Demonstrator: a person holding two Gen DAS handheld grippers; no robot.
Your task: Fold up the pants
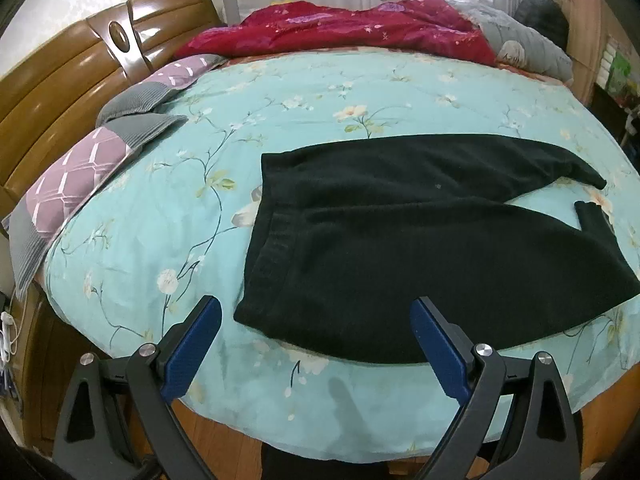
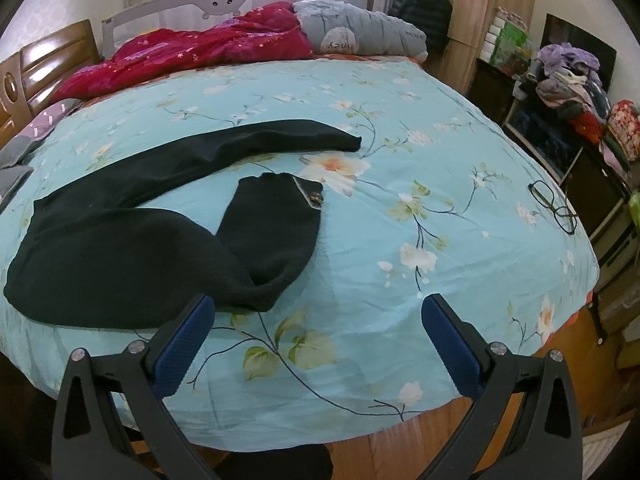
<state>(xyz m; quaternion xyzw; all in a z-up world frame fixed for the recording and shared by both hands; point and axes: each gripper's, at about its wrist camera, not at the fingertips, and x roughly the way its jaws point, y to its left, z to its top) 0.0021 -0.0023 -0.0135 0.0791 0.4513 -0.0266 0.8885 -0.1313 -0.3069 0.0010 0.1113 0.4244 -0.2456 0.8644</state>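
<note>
1. At the far left of the left wrist view, two mauve-and-grey quilted pillows [image 1: 76,172] lie against a glossy brown wooden headboard [image 1: 52,80], well clear of the work.
2. The left claw [image 1: 316,344] fills the bottom of that view, its blue-padded fingers spread wide and holding nothing; it hovers over the near edge of the bed, just short of the waistband corner.
3. The dark, soft-knit pair of pants [image 1: 400,240] lies flat on the turquoise floral bedspread [image 1: 280,92], filling the centre and right of the left wrist view: waistband at its left end, legs running rightwards.
4. In the right wrist view the pants take the left half. The far leg stretches toward upper centre, while the near leg doubles back on itself, its cuff [image 2: 280,184] turned over beside a small pale label; what that label is I cannot make out.
5. The right claw [image 2: 316,340] is likewise spread and empty, low in its view, above bare bedspread just right of the bent leg.
6. Far right, a pair of thin-framed spectacles [image 2: 554,206] rests near the bed's edge.
7. Folding looks not yet begun. The next move probably calls for straightening the doubled leg, then pinching waistband and cuff to lay one leg over the other.
</note>
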